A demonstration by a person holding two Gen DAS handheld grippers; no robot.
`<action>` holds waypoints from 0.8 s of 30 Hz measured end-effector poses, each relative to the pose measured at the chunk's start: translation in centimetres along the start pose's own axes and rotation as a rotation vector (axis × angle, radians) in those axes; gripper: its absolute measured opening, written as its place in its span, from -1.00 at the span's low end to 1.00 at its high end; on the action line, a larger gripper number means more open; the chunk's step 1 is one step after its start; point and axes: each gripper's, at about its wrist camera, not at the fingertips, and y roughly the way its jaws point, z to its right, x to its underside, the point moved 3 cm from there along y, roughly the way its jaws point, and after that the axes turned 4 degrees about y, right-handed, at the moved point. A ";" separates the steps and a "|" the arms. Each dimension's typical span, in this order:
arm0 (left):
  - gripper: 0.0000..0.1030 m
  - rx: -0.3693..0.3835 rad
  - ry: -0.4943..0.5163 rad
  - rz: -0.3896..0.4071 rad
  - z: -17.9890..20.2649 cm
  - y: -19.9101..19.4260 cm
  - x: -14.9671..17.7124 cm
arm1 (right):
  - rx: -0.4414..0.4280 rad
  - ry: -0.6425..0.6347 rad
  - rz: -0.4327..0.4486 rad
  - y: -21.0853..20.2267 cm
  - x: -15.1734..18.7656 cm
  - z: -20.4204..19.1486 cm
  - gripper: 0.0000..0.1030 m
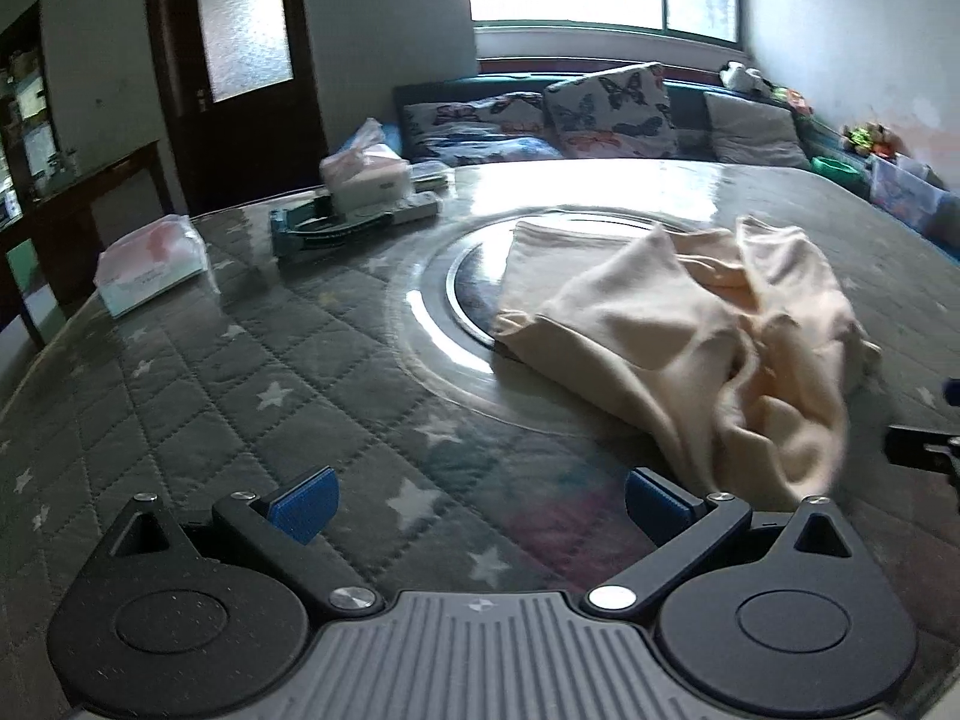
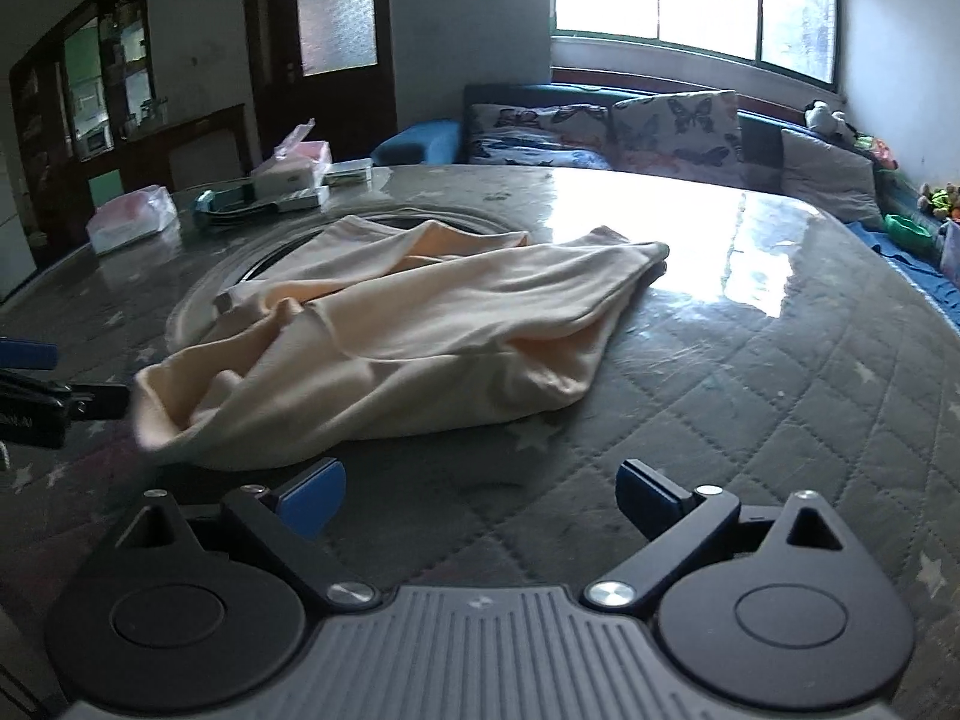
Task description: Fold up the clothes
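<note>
Both hand-held grippers, left (image 1: 480, 504) and right (image 2: 483, 495), gape empty near the crumpled cream garment (image 2: 390, 330).

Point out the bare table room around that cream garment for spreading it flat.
Free: the quilted cover right of the cream garment, out to the table's edge, and the near-left stretch between the garment and the tissue pack. Crowded: the far-left corner, with a tissue box on a tray.
</note>
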 end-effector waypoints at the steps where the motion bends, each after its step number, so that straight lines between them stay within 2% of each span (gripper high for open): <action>1: 1.00 0.007 0.009 0.001 0.3 -0.2 0.1 | -0.004 -0.004 -0.001 -0.1 0.1 -0.2 0.91; 10: 1.00 0.055 0.061 -0.004 2.6 -1.0 0.6 | -0.041 -0.026 -0.021 -0.4 0.7 -1.2 0.87; 24: 1.00 0.067 0.100 -0.030 3.9 -1.2 1.1 | -0.071 -0.024 -0.035 -0.9 1.1 -1.7 0.81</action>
